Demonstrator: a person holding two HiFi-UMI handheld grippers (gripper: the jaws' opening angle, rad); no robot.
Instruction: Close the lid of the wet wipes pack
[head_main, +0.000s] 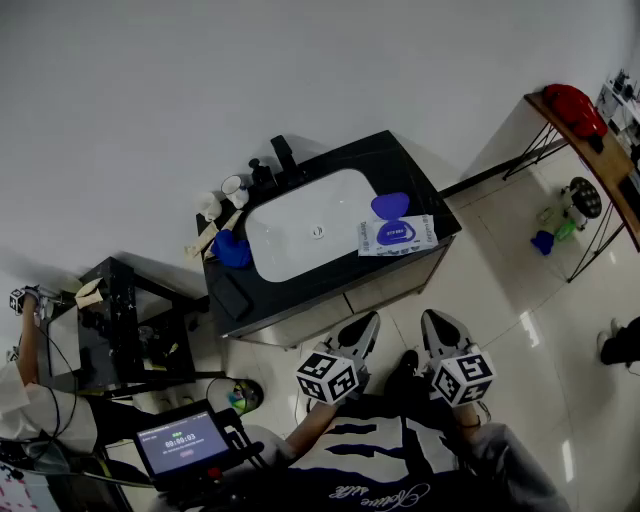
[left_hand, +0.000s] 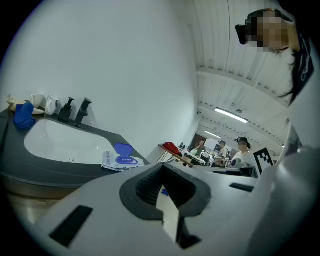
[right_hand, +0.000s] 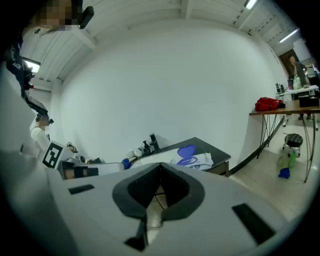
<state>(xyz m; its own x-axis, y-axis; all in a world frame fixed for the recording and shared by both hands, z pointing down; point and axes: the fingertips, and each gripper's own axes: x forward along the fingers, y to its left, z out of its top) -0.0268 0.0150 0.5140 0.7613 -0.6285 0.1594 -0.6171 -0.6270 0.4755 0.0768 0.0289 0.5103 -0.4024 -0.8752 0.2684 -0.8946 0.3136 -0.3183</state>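
The wet wipes pack (head_main: 398, 236) lies flat on the black counter (head_main: 420, 190), to the right of the white basin. Its blue lid (head_main: 389, 205) stands flipped open at the far side. The pack shows in the left gripper view (left_hand: 120, 161) and the right gripper view (right_hand: 195, 161) too, well beyond the jaws. Both grippers hang low in front of the counter, near the person's body and apart from the pack. My left gripper (head_main: 360, 330) (left_hand: 162, 167) is shut with nothing in it. My right gripper (head_main: 440, 330) (right_hand: 160, 166) is shut and empty as well.
A white basin (head_main: 300, 235) fills the counter's middle, with a black faucet (head_main: 283, 152), cups (head_main: 235, 187) and a blue cloth (head_main: 232, 250) at its far left. A black rack (head_main: 120, 320) stands left of the counter. A table with a red bag (head_main: 572, 105) is at the right.
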